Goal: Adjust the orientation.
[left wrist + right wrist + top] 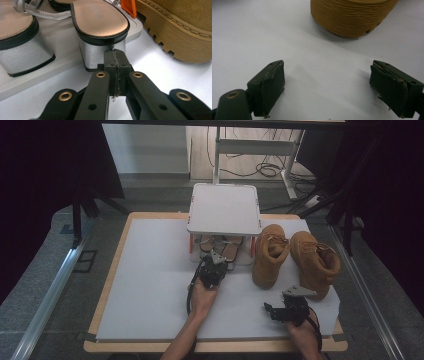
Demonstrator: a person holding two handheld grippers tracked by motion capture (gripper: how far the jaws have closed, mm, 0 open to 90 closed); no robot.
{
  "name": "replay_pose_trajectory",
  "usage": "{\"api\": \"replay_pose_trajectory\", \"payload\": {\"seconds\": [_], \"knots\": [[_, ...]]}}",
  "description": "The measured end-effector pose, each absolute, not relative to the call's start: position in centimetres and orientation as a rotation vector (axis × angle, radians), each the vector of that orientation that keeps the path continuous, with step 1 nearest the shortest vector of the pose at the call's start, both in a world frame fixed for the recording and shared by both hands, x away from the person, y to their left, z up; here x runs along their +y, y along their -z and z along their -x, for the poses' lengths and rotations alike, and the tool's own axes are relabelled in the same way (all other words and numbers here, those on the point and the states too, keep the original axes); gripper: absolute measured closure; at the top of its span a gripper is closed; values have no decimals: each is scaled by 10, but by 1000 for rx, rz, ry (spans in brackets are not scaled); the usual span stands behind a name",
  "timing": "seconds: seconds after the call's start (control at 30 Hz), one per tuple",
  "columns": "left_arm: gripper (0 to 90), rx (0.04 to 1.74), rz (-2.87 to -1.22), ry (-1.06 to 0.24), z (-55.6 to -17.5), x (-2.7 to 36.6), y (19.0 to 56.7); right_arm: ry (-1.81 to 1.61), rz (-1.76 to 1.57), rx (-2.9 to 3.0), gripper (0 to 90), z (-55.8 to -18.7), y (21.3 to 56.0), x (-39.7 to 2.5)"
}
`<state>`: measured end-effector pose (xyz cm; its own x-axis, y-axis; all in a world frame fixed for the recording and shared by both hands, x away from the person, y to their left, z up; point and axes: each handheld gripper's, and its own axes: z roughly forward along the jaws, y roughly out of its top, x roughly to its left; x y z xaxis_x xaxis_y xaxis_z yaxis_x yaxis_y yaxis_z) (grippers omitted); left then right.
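Pressing forward with its jaws closed on nothing against the silver block heel of the sandal [100, 22] on the rack's lower tray [62, 62], the left gripper [117, 58] could shove the sandal off, while the right gripper [327, 85] is held open over the counter [150, 285] near the boots [316, 262].

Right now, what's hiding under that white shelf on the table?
Under the white shelf, a pair of silver block-heeled sandals sits on its lower tray. The shelf top covers their front ends.
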<state>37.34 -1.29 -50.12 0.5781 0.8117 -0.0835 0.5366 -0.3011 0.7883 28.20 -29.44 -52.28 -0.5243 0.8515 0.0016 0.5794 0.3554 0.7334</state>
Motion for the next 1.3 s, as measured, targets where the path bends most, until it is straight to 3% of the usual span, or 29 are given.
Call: {"api": "replay_pose_trajectory", "payload": {"seconds": [1.3], "knots": [[900,1084,-2020,-445,-407,-32,497,-981,-1254,2243,130,-282,523,-294]]}}
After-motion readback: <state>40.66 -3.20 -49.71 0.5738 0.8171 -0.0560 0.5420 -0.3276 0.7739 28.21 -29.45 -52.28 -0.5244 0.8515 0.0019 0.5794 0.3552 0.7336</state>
